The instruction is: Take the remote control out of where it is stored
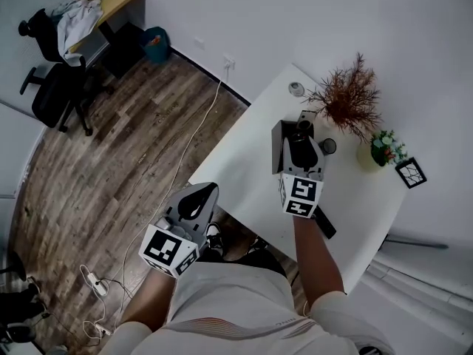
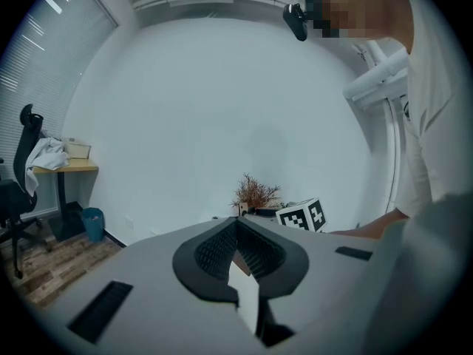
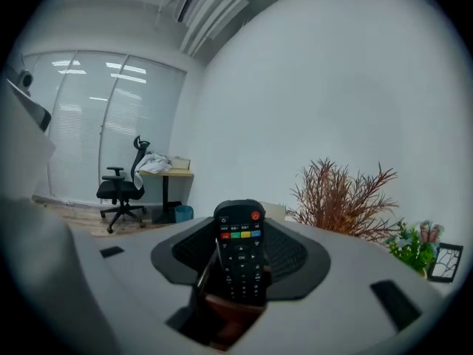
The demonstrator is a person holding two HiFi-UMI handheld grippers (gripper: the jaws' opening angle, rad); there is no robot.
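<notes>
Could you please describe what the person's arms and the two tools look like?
The left tool and the right tool both have light grey moulded bodies, and black ribbed pads line their jaws. Each carries a white cube printed with black square markers: the left cube and the right cube. The person wears a white short-sleeved top.

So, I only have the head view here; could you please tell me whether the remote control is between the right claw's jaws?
Observer: Yes, the remote control stands upright between the open jaws of the right claw; the pads appear clear of it.
Operator: Is it out of its holder?
Observer: No, its lower end sits inside the holder.
Operator: And the left claw?
Observer: Shut, with nothing in it.
</notes>
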